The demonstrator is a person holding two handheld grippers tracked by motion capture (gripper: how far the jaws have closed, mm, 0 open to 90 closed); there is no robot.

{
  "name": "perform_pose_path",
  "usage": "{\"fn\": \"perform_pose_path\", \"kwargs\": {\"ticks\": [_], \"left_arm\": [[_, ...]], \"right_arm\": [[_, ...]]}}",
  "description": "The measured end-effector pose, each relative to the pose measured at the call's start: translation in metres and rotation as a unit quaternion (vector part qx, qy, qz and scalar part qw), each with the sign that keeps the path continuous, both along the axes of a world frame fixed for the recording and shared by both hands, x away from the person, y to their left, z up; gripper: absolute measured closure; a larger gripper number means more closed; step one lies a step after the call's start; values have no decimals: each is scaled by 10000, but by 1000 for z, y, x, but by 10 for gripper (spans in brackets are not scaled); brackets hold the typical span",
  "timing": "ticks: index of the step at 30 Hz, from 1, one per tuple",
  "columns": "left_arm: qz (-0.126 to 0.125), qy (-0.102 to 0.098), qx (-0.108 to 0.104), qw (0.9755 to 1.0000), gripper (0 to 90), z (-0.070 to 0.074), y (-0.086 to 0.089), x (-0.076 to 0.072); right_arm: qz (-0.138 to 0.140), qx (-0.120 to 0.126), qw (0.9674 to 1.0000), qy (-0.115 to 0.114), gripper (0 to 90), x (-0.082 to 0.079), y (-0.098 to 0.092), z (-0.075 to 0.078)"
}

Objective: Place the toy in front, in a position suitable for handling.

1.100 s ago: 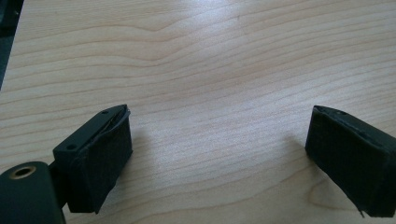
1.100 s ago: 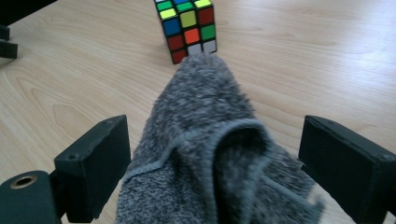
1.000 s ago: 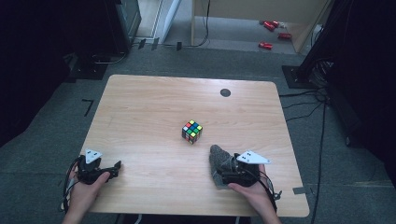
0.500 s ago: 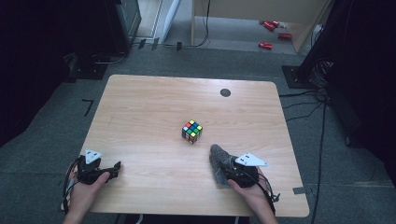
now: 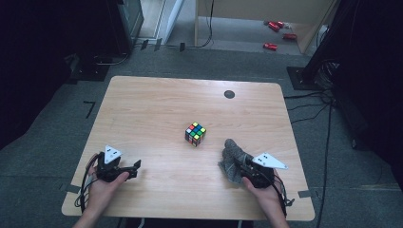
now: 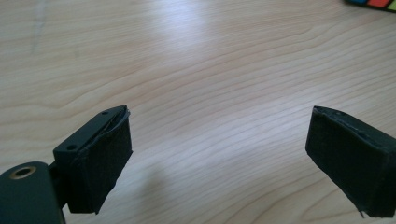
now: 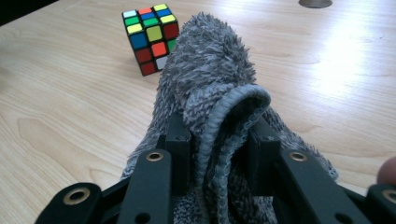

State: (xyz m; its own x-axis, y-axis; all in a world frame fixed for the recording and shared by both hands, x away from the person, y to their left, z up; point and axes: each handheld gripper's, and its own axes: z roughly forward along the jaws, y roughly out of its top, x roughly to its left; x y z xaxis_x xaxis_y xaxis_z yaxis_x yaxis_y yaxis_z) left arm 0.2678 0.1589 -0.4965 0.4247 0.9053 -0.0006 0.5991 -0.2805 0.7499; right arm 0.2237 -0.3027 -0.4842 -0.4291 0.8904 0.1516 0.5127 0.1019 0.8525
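Now right tool (image 7: 219, 140) just closing, pinching grey cloth (image 7: 210, 79), left tool (image 6: 219, 154) spread wide

Even overhead light; glare on table (image 7: 345, 60); dark surroundings

Cloth (image 7: 205, 79): grey, fluffy terry (hemmed edge showing), bunched and folded upright, pinched in the right hand-held gripper (image 7: 219, 140), lower part resting on the surface (image 5: 157, 114).
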Motion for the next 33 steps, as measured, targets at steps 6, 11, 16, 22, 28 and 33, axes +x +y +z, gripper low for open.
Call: {"fn": "perform_pose_path", "kwargs": {"ticks": [6, 11, 16, 22, 28, 33], "left_arm": [[-161, -22, -21, 9999, 80, 2, -17, 6], [-232, -10, -45, 9997, 80, 2, -26, 11], [-302, -14, -111, 9995, 80, 3, -34, 15], [-377, -40, -200, 9991, 80, 7, -45, 19], [-470, -46, -205, 9987, 80, 7, -56, 21], [-594, -66, -185, 9980, 80, 7, -70, 25]], "right_arm": [[-113, 69, 9999, -29, 687, 0, -7, 3], [-136, 62, 9999, -30, 687, 0, -9, 3], [-178, 33, 9998, -7, 685, 1, -11, 2], [-256, 28, 9997, 14, 684, 2, -16, 2], [-329, 19, 9994, 37, 683, 3, -21, 1], [-345, -42, 9994, 41, 683, 3, -22, 0]]}}
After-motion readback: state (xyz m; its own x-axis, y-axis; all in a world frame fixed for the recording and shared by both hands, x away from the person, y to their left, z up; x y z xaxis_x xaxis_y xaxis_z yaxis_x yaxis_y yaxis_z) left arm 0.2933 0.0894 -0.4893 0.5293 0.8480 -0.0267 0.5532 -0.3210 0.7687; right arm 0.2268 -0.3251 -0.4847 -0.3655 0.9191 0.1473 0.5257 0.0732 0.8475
